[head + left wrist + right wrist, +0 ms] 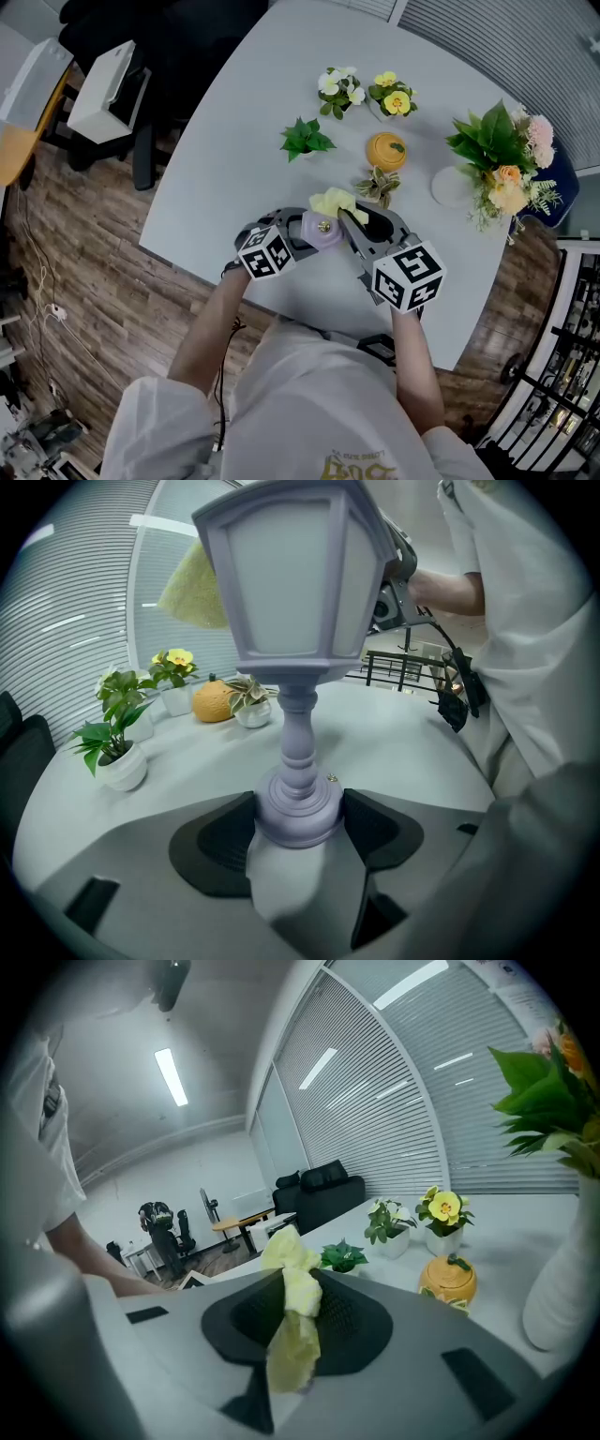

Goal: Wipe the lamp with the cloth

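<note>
A lilac lantern-shaped lamp (291,583) stands between the pads of my left gripper (298,819), which is shut on its round base (298,808). In the head view the lamp (322,228) shows from above, just over the table's near part. My right gripper (292,1321) is shut on a yellow cloth (292,1321). The cloth (334,202) lies against the lamp's far upper side, and in the left gripper view the cloth (194,588) shows behind the lantern's left edge. My right gripper (352,220) sits just right of the lamp.
Past the lamp on the grey table (234,159) stand a small green plant (305,139), two flower pots (339,89) (392,97), an orange pumpkin-shaped jar (385,150), a small striped plant (378,185) and a white vase with a bouquet (497,164). The table's near edge (309,319) is close to my body.
</note>
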{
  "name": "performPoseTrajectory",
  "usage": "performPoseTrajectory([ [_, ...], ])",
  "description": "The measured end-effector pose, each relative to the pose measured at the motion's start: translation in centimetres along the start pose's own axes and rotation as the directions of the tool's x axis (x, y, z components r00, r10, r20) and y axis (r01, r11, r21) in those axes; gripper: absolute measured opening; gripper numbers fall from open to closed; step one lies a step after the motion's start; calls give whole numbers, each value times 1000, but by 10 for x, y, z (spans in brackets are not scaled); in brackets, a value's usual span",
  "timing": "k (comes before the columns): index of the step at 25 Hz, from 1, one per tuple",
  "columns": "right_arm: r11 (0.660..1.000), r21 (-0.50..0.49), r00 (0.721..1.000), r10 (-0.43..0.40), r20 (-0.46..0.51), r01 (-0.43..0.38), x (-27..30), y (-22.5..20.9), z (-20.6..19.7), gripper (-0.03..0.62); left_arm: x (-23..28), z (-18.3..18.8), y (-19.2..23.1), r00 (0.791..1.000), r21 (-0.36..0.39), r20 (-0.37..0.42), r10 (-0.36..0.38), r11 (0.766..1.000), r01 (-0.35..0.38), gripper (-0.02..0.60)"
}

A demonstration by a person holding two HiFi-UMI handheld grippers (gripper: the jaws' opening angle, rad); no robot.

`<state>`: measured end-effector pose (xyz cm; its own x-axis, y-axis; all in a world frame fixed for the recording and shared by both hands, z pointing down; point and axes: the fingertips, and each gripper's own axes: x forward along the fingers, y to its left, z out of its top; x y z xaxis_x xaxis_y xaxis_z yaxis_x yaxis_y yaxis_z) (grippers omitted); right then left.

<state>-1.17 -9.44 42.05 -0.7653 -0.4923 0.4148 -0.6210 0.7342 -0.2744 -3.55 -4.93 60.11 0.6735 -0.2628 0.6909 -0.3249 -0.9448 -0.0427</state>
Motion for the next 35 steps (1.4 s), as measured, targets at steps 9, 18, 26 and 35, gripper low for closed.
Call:
performPoseTrajectory([
  [9,995,93,1000,24,13,-25,5,-9,-4,80,0,0,0,1000,0,-1,0,1000,0,305],
  [18,974,215,997,59,42,-66,11,-16,-7,80,1,0,0,1000,-1,-1,-1,1000,1,304],
  [26,922,361,990,113,84,-136,16,-22,-12,80,0,0,0,1000,-3,-3,-3,1000,3,304],
  [35,777,549,951,243,189,-308,15,-28,-21,80,0,0,0,1000,-1,-3,-5,1000,5,305],
])
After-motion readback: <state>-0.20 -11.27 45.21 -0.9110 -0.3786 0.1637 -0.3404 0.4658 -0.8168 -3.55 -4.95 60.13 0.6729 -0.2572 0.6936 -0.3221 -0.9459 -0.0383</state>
